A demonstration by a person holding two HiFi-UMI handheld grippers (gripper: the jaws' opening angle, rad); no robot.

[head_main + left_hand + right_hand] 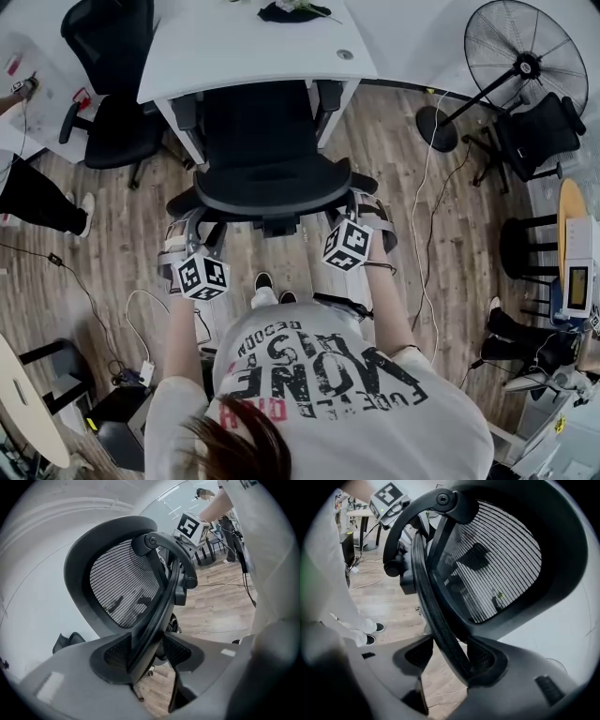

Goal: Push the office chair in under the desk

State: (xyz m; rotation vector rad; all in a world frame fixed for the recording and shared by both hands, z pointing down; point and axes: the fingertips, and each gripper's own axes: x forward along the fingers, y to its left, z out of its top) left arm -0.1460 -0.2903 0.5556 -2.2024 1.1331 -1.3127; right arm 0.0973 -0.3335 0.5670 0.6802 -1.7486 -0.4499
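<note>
A black mesh office chair (267,178) stands with its seat partly under the white desk (234,47) and its backrest toward me. In the head view my left gripper (185,236) is at the backrest's left edge and my right gripper (364,212) at its right edge. In the left gripper view the backrest frame (157,597) runs between the jaws of the left gripper (147,651), which press on it. The right gripper (450,657) grips the backrest rim (436,611) in the same way, the rim crossing slantwise between its pads.
A second black chair (112,122) stands left of the desk. A floor fan (525,66), another chair (544,131) and black stools (525,248) are at the right. Cables (427,234) trail over the wood floor. A person's legs (37,197) are at the left.
</note>
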